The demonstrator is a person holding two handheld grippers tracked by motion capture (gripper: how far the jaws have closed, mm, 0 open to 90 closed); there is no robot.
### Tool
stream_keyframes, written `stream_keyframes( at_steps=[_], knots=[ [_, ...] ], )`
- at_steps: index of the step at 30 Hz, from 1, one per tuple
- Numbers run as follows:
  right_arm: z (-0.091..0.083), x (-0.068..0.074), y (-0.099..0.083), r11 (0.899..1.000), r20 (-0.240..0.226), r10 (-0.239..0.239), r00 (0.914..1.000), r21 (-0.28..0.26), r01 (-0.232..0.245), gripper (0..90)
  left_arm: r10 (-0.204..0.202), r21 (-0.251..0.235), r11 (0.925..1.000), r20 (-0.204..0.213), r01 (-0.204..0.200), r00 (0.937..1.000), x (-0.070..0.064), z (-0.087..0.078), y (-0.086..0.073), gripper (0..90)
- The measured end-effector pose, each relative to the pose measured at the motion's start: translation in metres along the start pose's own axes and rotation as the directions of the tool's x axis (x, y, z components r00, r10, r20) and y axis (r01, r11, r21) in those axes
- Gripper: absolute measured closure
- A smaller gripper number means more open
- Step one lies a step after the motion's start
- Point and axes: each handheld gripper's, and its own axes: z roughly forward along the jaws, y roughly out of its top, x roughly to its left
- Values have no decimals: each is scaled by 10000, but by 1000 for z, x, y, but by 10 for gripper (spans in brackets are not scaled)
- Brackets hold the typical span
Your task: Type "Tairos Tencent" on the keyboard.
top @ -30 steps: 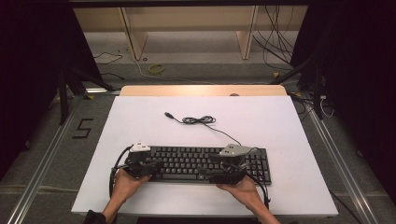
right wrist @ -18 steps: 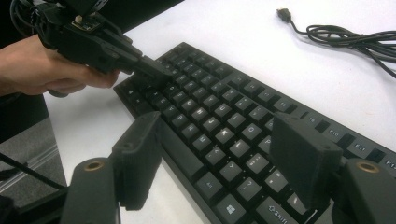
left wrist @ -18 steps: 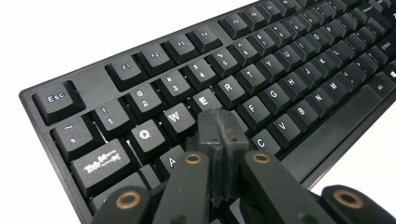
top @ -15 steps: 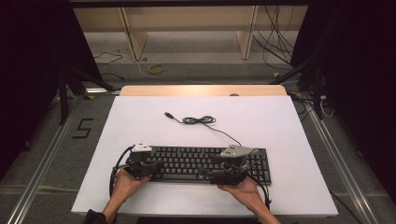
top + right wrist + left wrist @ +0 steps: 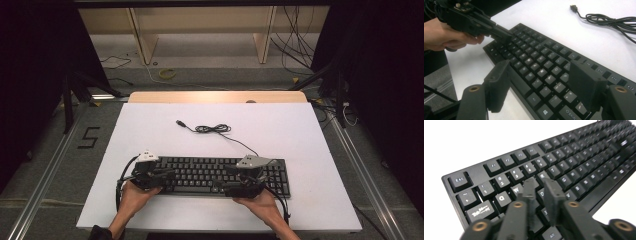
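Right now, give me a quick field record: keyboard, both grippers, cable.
keyboard: black, flat on the white table, near the person's edge
left gripper: jaws almost together, tips over the E/D keys
right gripper: jaws wide apart, over the keyboard's right half
cable: loosely coiled behind the keyboard, plug end lying free on the table

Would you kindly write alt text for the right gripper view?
The right claw, jaws wide apart, hovers over the right half of a black keyboard on a white table. Farther off, a hand holds the left claw over the keys; a coiled black cable lies beyond.
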Motion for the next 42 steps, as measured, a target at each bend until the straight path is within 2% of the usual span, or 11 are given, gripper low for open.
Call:
stream_keyframes(
  at_steps=[3, 6, 9, 14, 19, 22, 30, 42],
  knots=[
    [1, 0, 0, 10000, 19, 6, 10000, 15, -6, 351, -277, -219, 9994, 173, 281, 9995, 1, -3, 1, 652],
    [2, 1, 0, 10000, 26, 11, 10000, 24, -11, 352, -468, -438, 9978, 457, 488, 9979, 2, -6, 0, 571],
    [3, 1, 0, 10000, 7, -23, 10000, 38, 23, 352, -536, -683, 9960, 663, 582, 9964, 2, -10, 0, 518],
    [7, 4, 0, 9999, -68, -63, 10000, 85, 63, 355, -631, -1143, 9909, 749, 714, 9952, 0, -16, 0, 410],
    [13, 7, 0, 9998, -153, -83, 9998, 175, 86, 363, -579, -1511, 9862, 726, 684, 9957, 0, -20, -1, 344],
    [16, 9, 0, 9997, -212, -90, 9997, 229, 94, 364, -583, -1678, 9833, 747, 702, 9955, 1, -21, -2, 321],
    [22, 14, 0, 9994, -353, -125, 9993, 321, 136, 393, -478, -1796, 9818, 778, 612, 9958, -1, -24, -3, 300],
    [34, 22, 3, 9981, -665, -364, 9971, 466, 395, 541, -355, -2005, 9784, 794, 508, 9962, -3, -28, -6, 283]
  ],
)
